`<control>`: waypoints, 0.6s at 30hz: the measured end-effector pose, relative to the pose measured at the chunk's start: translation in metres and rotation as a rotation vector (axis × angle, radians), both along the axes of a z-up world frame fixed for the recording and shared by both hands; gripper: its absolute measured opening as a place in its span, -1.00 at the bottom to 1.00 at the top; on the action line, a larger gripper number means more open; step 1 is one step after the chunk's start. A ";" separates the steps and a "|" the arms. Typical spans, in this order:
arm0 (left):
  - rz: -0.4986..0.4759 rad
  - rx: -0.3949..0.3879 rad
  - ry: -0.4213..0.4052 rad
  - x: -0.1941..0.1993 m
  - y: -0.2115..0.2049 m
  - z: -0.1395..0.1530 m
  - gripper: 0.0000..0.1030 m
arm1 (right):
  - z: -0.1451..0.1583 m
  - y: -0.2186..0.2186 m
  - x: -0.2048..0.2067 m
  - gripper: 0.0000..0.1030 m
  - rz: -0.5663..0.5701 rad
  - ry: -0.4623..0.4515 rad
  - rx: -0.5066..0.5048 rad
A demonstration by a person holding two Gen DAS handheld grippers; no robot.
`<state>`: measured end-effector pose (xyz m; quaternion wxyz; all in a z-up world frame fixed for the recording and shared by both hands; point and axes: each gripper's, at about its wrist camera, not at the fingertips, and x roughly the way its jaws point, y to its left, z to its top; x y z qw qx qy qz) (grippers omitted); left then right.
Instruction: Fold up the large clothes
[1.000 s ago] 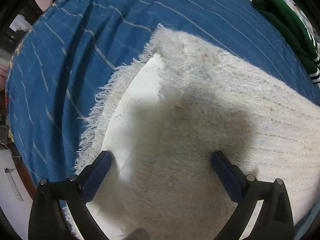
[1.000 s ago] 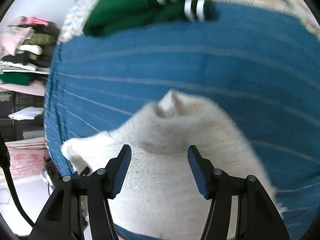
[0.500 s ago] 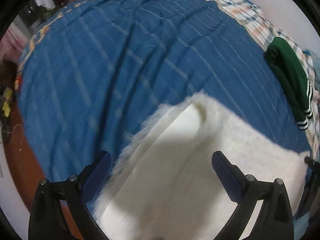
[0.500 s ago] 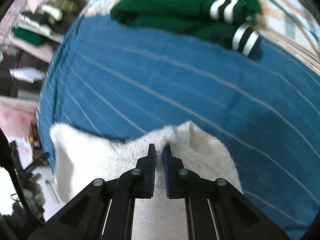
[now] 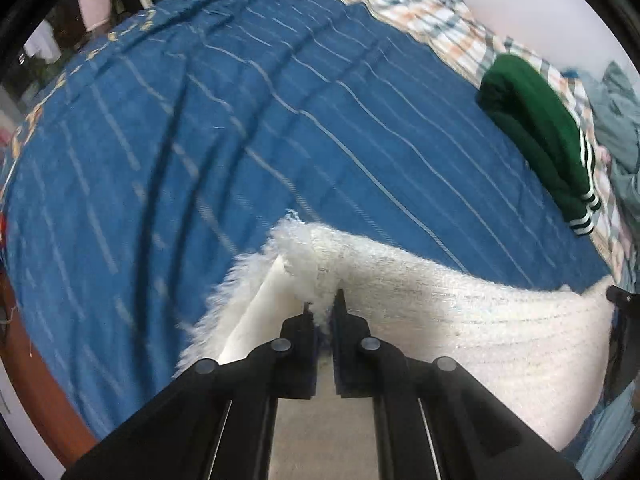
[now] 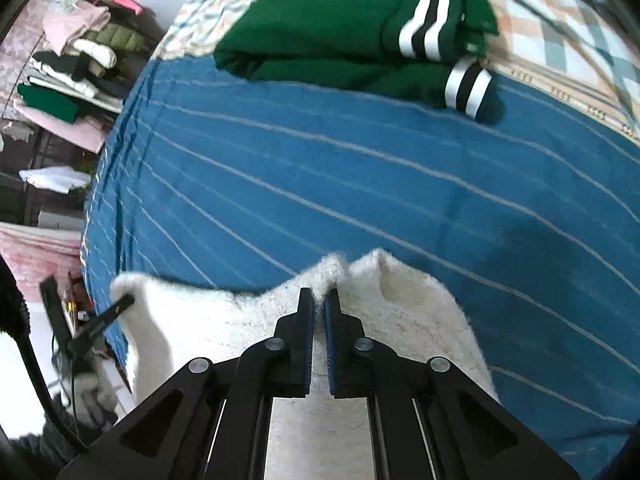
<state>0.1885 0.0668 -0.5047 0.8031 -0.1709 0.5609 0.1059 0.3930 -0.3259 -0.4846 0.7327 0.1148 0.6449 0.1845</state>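
Observation:
A fluffy white garment [image 5: 460, 320] with a smooth white lining is held up over the blue striped bedspread [image 5: 240, 120]. My left gripper [image 5: 322, 306] is shut on its fuzzy edge near one corner. My right gripper [image 6: 319, 300] is shut on the far edge of the same white garment [image 6: 400, 320]. The garment stretches between the two grippers. The left gripper also shows in the right wrist view [image 6: 104, 316], at the garment's other corner.
A folded green jacket with white stripes [image 6: 352, 28] lies at the back of the bed [image 6: 360, 184] on a plaid sheet [image 6: 560, 20]. It also shows in the left wrist view [image 5: 540, 132]. Shelves with stacked clothes [image 6: 76, 64] stand beyond the bed's left side.
Both grippers have closed on the white garment, the right one first and then the left. They have lifted its edge off the bed, and more bedspread shows beyond it.

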 end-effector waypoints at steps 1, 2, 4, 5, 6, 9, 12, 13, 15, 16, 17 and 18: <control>0.005 -0.005 0.000 -0.004 0.003 0.001 -0.93 | 0.004 0.000 0.000 -0.91 -0.008 -0.012 0.000; 0.002 -0.003 0.010 -0.004 0.004 -0.002 -0.93 | 0.005 0.002 0.001 -0.91 -0.008 -0.019 -0.001; 0.009 -0.028 0.065 0.000 0.007 -0.022 -0.91 | -0.002 0.009 0.006 -0.91 -0.004 -0.016 -0.019; 0.015 -0.041 0.082 0.007 0.007 -0.032 -0.84 | -0.015 0.016 0.011 -0.92 0.004 0.007 -0.050; 0.019 -0.036 0.101 0.012 0.008 -0.037 -0.81 | -0.025 0.018 0.014 -0.91 0.002 0.032 -0.077; 0.022 -0.024 0.115 0.018 0.005 -0.035 -0.79 | -0.066 0.029 0.024 -0.90 0.019 0.155 -0.140; 0.021 0.041 0.074 0.016 -0.003 -0.010 -0.73 | -0.057 0.028 0.029 -0.70 0.011 0.154 -0.124; 0.013 0.075 0.053 0.014 -0.008 0.001 -0.65 | -0.046 0.026 0.027 -0.34 0.013 0.124 -0.134; -0.011 0.158 0.005 0.009 -0.019 0.028 -0.35 | -0.018 0.019 0.017 0.75 0.010 0.043 -0.148; -0.021 0.187 -0.017 0.007 -0.026 0.043 0.32 | -0.009 0.016 0.012 0.83 0.012 0.020 -0.154; -0.026 0.190 -0.033 0.007 -0.029 0.053 0.99 | 0.006 0.012 0.003 0.83 0.012 -0.020 -0.166; -0.028 0.183 -0.049 0.003 -0.033 0.061 1.00 | 0.015 0.009 -0.006 0.83 0.013 -0.045 -0.178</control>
